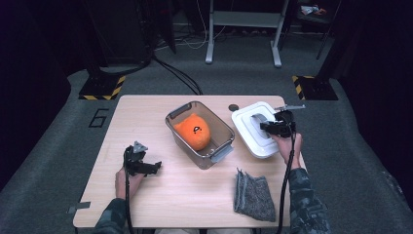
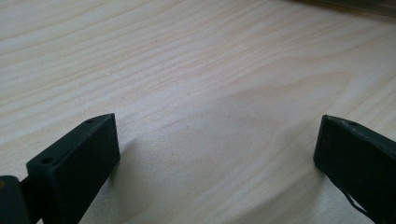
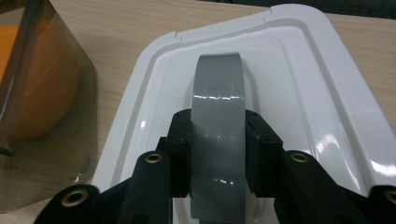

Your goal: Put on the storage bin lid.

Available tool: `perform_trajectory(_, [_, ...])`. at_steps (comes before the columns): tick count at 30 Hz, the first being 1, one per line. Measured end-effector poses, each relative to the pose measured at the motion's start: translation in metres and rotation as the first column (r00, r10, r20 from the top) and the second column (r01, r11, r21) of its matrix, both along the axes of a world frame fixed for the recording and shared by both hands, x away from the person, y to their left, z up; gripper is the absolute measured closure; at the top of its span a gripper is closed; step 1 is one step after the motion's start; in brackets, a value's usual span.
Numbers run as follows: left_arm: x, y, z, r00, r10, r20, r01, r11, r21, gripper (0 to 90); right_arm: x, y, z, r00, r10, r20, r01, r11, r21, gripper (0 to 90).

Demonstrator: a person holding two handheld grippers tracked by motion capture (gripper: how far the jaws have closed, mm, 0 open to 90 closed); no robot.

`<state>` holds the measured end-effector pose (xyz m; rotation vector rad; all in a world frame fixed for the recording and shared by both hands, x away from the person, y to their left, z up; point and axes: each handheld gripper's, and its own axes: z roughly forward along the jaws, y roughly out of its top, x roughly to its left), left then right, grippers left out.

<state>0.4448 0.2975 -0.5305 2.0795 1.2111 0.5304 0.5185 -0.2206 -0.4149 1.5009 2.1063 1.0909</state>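
A clear plastic bin [image 1: 220, 123] stands mid-table with an orange plush toy [image 1: 193, 130] inside it. To its right lies a white lid [image 1: 248, 132] with a grey handle strap [image 3: 218, 88]. My right gripper [image 1: 268, 126] is over the lid, and its jaws [image 3: 218, 135] are shut on that grey handle from both sides. The bin's wall [image 3: 79, 154] and the orange toy [image 3: 37, 93] sit to the left of the lid [image 3: 322, 98] in the right gripper view. My left gripper [image 1: 156, 167] rests at the table's front left, open [image 2: 217, 140] over bare wood [image 2: 187, 56].
A folded grey cloth [image 1: 253, 195] lies near the front edge on the right. A small dark disc [image 1: 234, 107] sits behind the lid. Bare wood spreads between the left gripper and the bin. Stands and cables are on the floor beyond the table.
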Motion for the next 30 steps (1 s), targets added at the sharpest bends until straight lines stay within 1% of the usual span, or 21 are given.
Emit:
perform_trajectory(1, [0.000, 0.000, 0.000, 1.0000, 0.000, 0.000, 0.000, 1.0000, 0.000, 0.0, 0.000, 0.000, 0.002, 0.9999, 0.010, 0.007, -0.010, 0.9999, -0.003, 66.6])
perform_trajectory(2, [0.000, 0.000, 0.000, 1.0000, 0.000, 0.000, 0.000, 1.0000, 0.000, 0.0, -0.001, 0.000, 0.004, 1.0000, 0.005, 0.004, -0.005, 1.0000, 0.007, 66.6])
perform_trajectory(7, [0.000, 0.000, 0.000, 1.0000, 0.000, 0.000, 0.000, 1.0000, 0.000, 0.0, -0.002, 0.000, 0.015, 0.9997, 0.014, 0.021, -0.015, 0.9998, 0.016, 66.6])
perform_trajectory(11, [0.000, 0.000, 0.000, 1.0000, 0.000, 0.000, 0.000, 1.0000, 0.000, 0.0, -0.003, 0.000, 0.023, 0.9995, 0.016, 0.028, -0.017, 0.9993, 0.034, 66.6])
perform_trajectory(13, [0.000, 0.000, 0.000, 1.0000, 0.000, 0.000, 0.000, 1.0000, 0.001, 0.0, -0.003, 0.000, 0.027, 0.9993, 0.017, 0.033, -0.018, 0.9993, 0.034, 66.6])
perform_trajectory(23, [0.000, 0.000, 0.000, 1.0000, 0.000, 0.000, 0.000, 1.0000, 0.000, 0.0, -0.005, 0.004, 0.050, 0.9973, 0.039, 0.062, -0.043, 0.9971, 0.063, 66.6])
perform_trajectory(25, [0.000, 0.000, 0.000, 1.0000, 0.000, 0.000, 0.000, 1.0000, 0.000, 0.0, -0.004, 0.006, 0.053, 0.9959, 0.047, 0.078, -0.051, 0.9971, 0.056, 66.6])
perform_trajectory(30, [0.000, 0.000, 0.000, 1.0000, 0.000, 0.000, 0.000, 1.0000, 0.001, 0.0, -0.003, 0.011, 0.061, 0.9946, 0.061, 0.084, -0.066, 0.9960, 0.060, 66.6])
